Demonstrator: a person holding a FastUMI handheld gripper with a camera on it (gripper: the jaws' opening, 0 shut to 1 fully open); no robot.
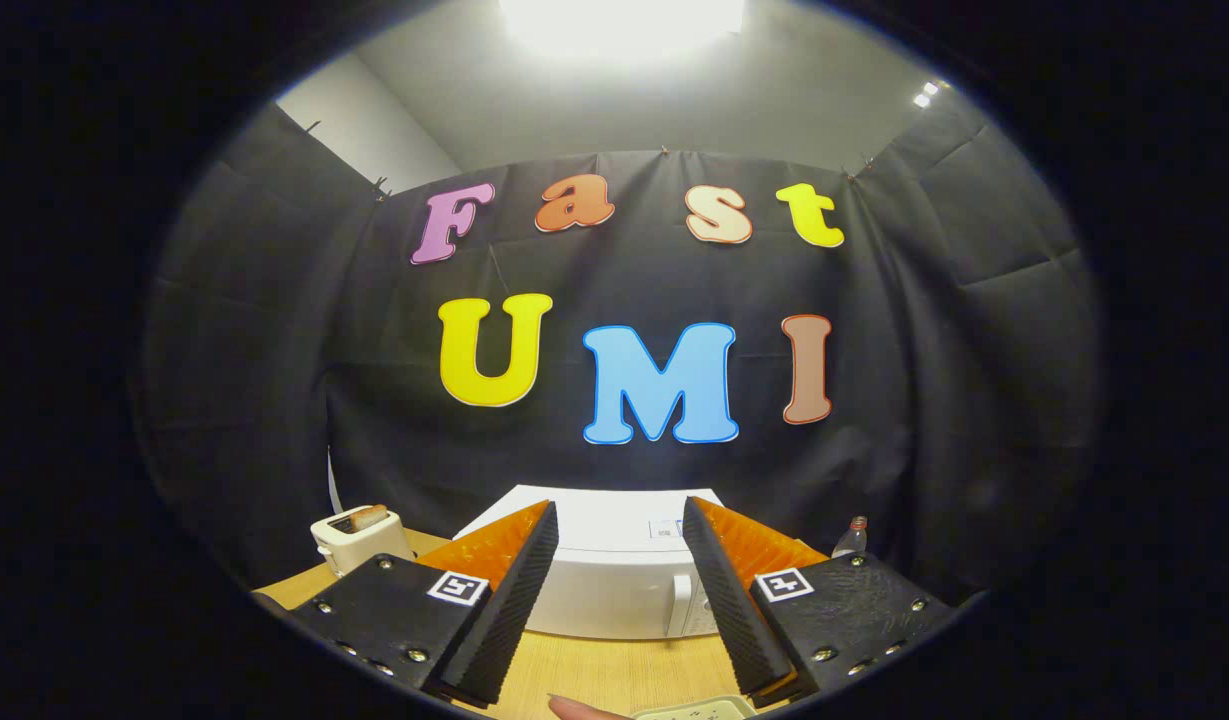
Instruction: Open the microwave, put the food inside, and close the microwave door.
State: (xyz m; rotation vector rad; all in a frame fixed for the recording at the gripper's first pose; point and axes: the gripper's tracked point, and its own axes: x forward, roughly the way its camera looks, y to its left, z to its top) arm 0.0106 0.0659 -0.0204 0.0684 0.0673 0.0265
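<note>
White boxy microwave (614,585) sits shut beyond our gripper (619,590), jaws wide, empty; opening step pending, next reach its door handle (681,605).

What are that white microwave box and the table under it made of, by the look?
The white box-shaped microwave, just beyond the open gripper, looks like smooth painted metal or plastic; its even, faintly glossy shell leaves that open. The light tan table looks like wood or wood-pattern laminate: fine straight grain lines, matte.
</note>
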